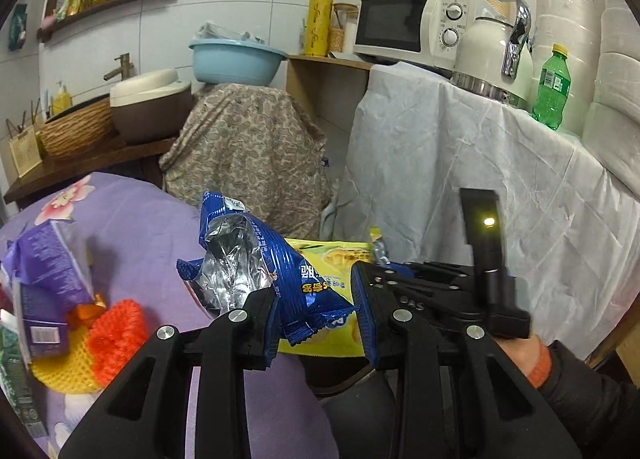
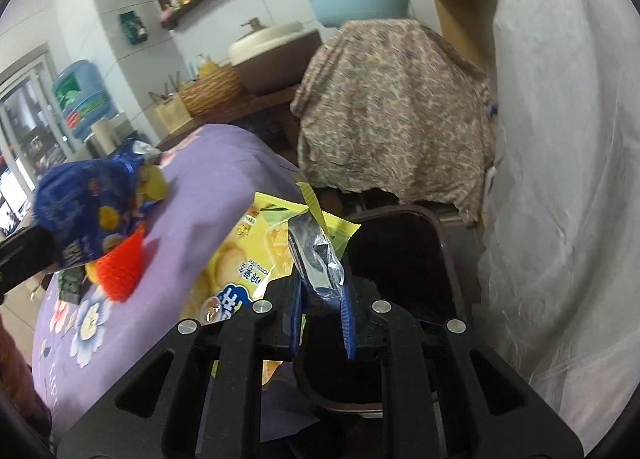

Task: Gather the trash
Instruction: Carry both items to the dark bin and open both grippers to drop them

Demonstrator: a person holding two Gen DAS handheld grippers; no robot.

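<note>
Right wrist view, lower centre: a dark bin (image 2: 400, 259) stands open beside the purple-clothed counter (image 2: 224, 187), close enough that litter can go straight from the cloth into it. Left of the bin's mouth a yellow bag (image 2: 240, 255) hangs off the counter's edge. The right claw (image 2: 322, 323) sits over the bin with its fingers closed on the bag's torn silvery top, so the bag looks held there to be dropped in; I judge that to be the step in hand. At left of this frame a blue bag (image 2: 88, 211) is lifted clear of the cloth, above an orange and yellow knitted pad (image 2: 120, 267). Left wrist view, centre: the left claw (image 1: 320, 311) pinches the blue bag (image 1: 276, 263) by its lower corner, foil mouth upward, probably waiting its turn at the bin. Lower left there, a purple carton (image 1: 48, 279) lies on the cloth, not yet collected. Both bags are light and crumpled, so a corner grip should do.
</note>
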